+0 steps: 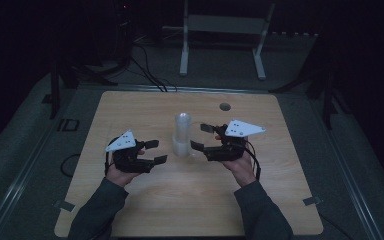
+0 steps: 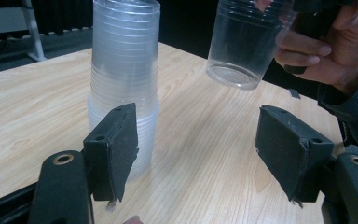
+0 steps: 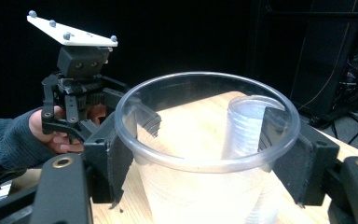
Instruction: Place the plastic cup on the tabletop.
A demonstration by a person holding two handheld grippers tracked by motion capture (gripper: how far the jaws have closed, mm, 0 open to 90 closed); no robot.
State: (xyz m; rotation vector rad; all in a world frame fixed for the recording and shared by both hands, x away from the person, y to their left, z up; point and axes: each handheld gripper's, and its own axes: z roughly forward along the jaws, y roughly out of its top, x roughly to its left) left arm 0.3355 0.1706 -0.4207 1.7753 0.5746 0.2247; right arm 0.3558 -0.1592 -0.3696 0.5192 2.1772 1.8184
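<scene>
Clear cups [image 2: 123,74], no labels visible.

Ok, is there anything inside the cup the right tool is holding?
The single clear cup in the right tool looks empty; through its wall you see the table and the cup stack behind it. Its base is out of frame there.
</scene>
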